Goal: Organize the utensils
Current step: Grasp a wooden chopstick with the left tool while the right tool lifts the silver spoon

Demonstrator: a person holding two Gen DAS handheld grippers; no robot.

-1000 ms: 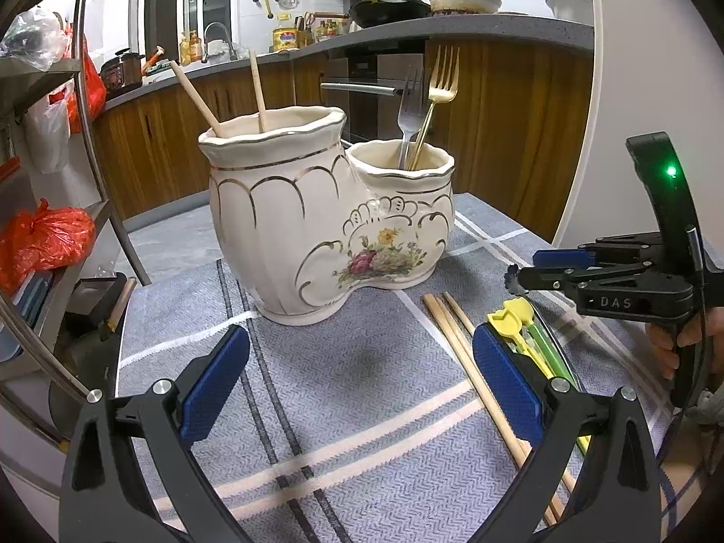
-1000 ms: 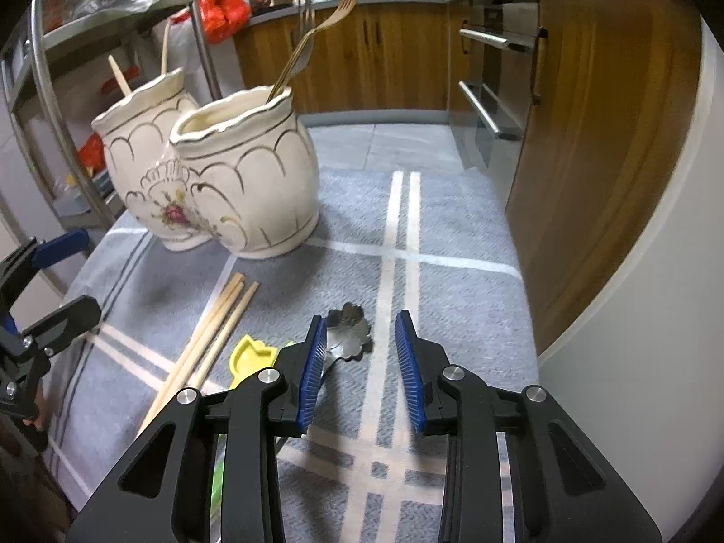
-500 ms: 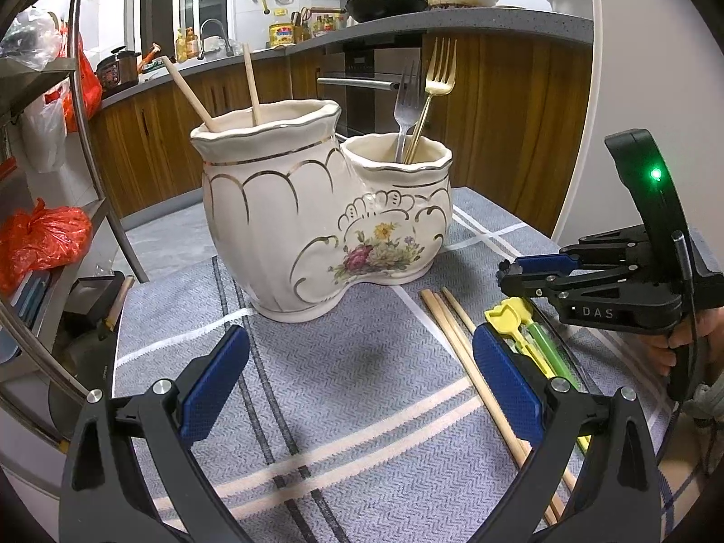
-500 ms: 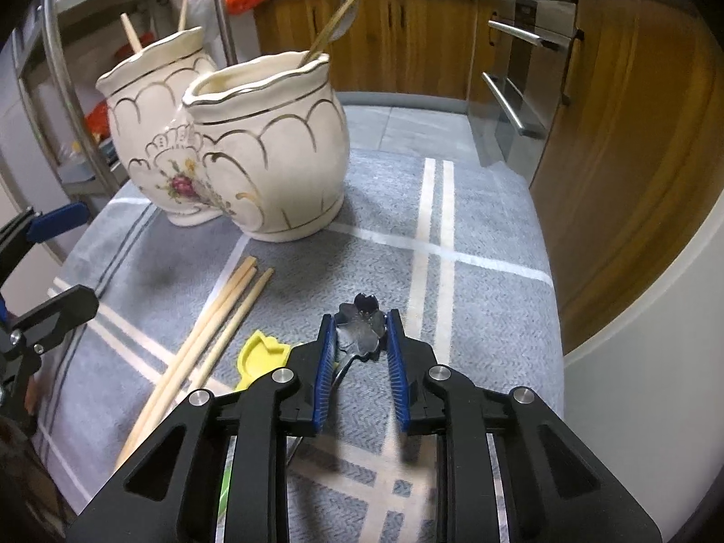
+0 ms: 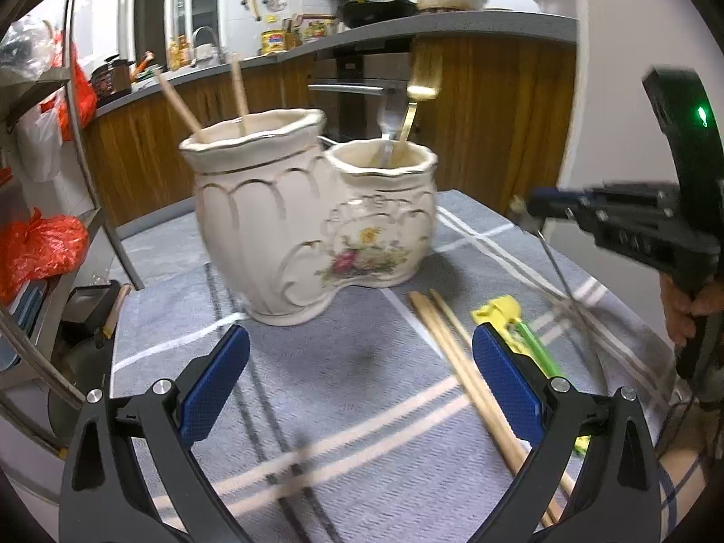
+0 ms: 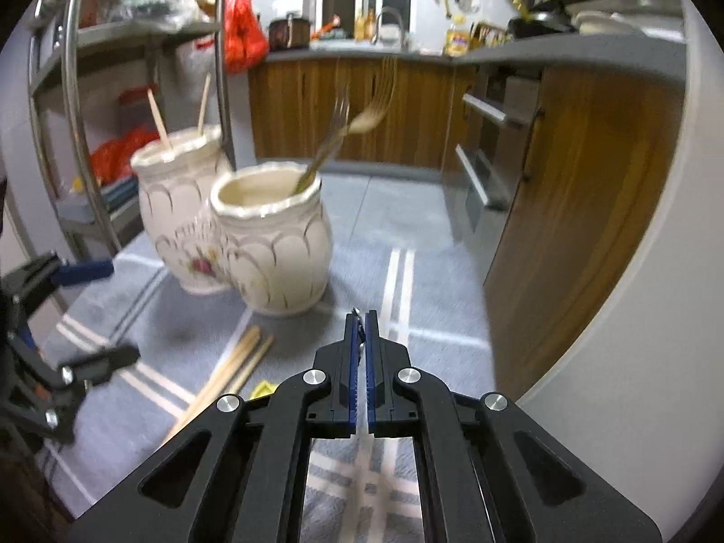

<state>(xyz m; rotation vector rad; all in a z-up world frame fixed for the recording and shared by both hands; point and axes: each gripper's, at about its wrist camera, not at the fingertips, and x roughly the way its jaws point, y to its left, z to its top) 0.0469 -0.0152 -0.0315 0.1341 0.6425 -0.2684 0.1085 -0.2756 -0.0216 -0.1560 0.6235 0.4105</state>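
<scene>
A cream two-pot ceramic holder (image 5: 289, 226) (image 6: 271, 249) stands on the grey striped cloth (image 5: 316, 407). Its taller pot holds two chopsticks (image 5: 181, 104) and its lower pot two forks (image 5: 418, 90) (image 6: 357, 122). My right gripper (image 6: 360, 321) (image 5: 538, 203) is shut on a thin metal utensil (image 5: 559, 271), raised off the cloth with the stem hanging down; only a sliver (image 6: 360, 339) shows between the pads. My left gripper (image 5: 362, 353) (image 6: 104, 312) is open in front of the holder with nothing in it. Loose chopsticks (image 5: 461, 353) (image 6: 226, 371) and a yellow-green utensil (image 5: 502, 312) lie on the cloth.
Wooden kitchen cabinets and an oven (image 6: 488, 158) stand behind the table, with a white wall (image 6: 633, 316) close on the right. A metal rack (image 5: 90, 181) with red bags (image 5: 36, 249) is at the left. A hand (image 5: 683, 303) grips the right tool.
My right gripper's jaws closed on the flower-ended metal utensil and rose, lifting it off the cloth. The left gripper stayed open, almost in place.
</scene>
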